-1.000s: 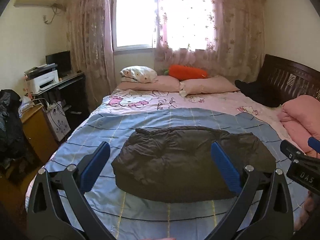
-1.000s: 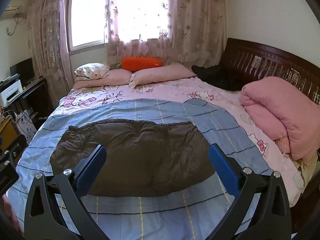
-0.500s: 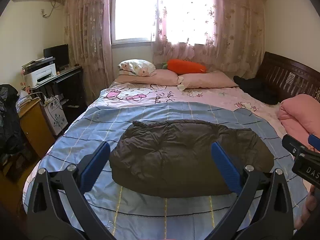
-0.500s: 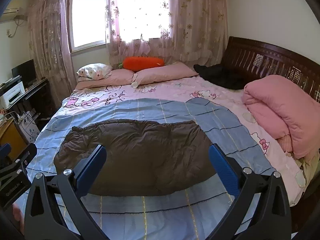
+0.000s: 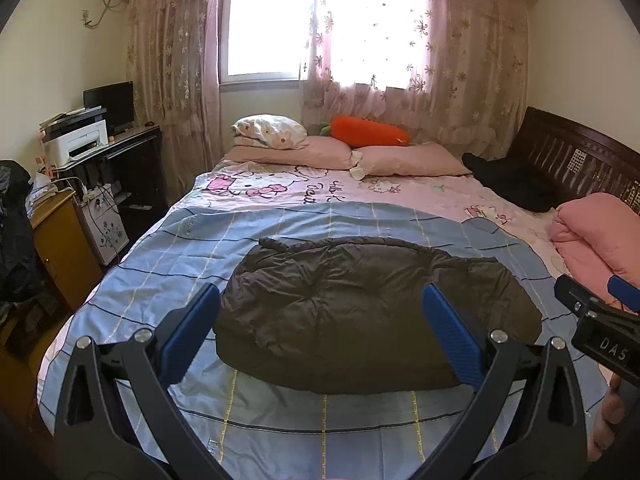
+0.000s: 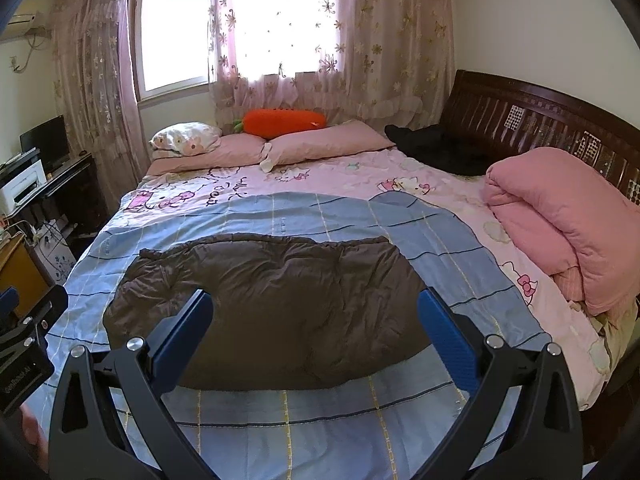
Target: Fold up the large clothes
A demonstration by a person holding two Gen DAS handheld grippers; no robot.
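A dark brown padded jacket (image 5: 360, 312) lies folded into a wide flat bundle on the blue checked sheet (image 5: 192, 256) of the bed; it also shows in the right wrist view (image 6: 276, 304). My left gripper (image 5: 320, 328) is open and empty, held above the near edge of the jacket. My right gripper (image 6: 316, 336) is open and empty, also above the jacket's near edge. The right gripper's body (image 5: 600, 328) shows at the right edge of the left wrist view. The left gripper's body (image 6: 24, 344) shows at the left edge of the right wrist view.
A folded pink quilt (image 6: 568, 224) lies on the bed's right side by the dark wooden headboard (image 6: 540, 120). Pink pillows (image 5: 348, 152) and an orange carrot cushion (image 5: 368, 132) lie under the window. A black garment (image 5: 512, 180) lies far right. A desk with a printer (image 5: 76, 144) stands left.
Both grippers have pulled back and up from the bed, so the jacket sits farther away and lower in both views. Both stay open. The jacket has not moved.
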